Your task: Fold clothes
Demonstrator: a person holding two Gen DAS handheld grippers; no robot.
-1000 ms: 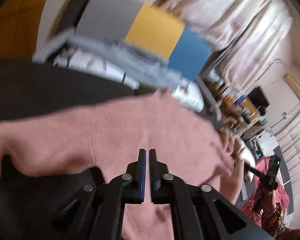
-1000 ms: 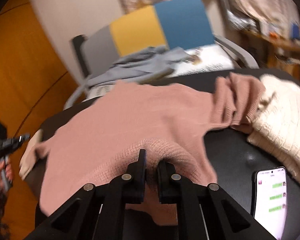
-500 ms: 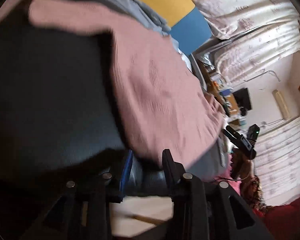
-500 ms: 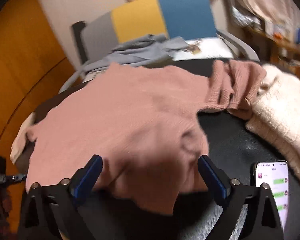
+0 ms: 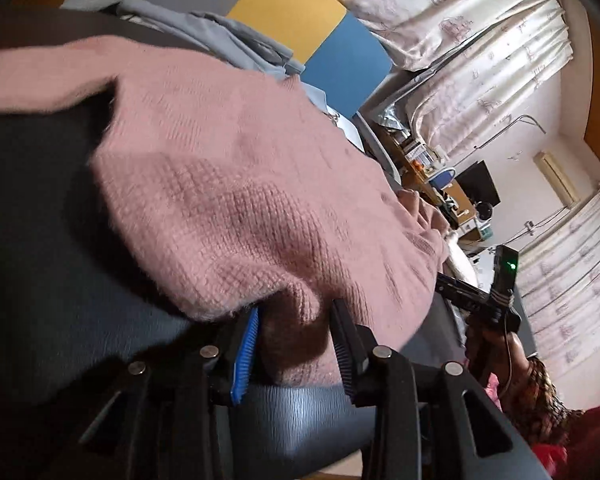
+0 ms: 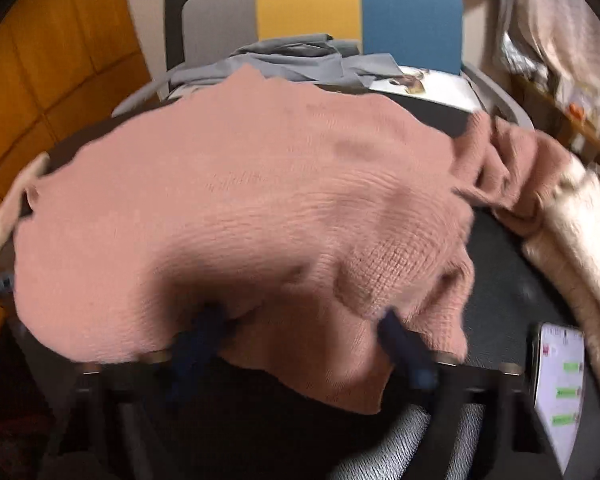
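A pink knit sweater [image 5: 240, 184] lies spread over a dark round table [image 5: 40, 200]. My left gripper [image 5: 296, 320] is low at the sweater's near edge. Its jaws are opening, and a fold of the hem bulges between them without being pinched. In the right wrist view the same sweater [image 6: 240, 200] covers most of the table [image 6: 500, 248]. My right gripper [image 6: 304, 320] is at its near hem. Those jaws are closing, blurred, with hem fabric lying between them. One sleeve [image 6: 512, 176] is bunched at the far right.
A cream knit garment [image 6: 580, 240] and a lit phone [image 6: 560, 392] lie on the table's right side. Behind the table a grey, yellow and blue chair [image 6: 312, 4] carries a grey garment [image 6: 300, 60]. Curtains [image 5: 480, 40] hang beyond.
Both grippers let go of the sweater and sank to its near hem. The left went from shut to parted. The right opened wide, then narrowed around the hem. The sweater settled flat.
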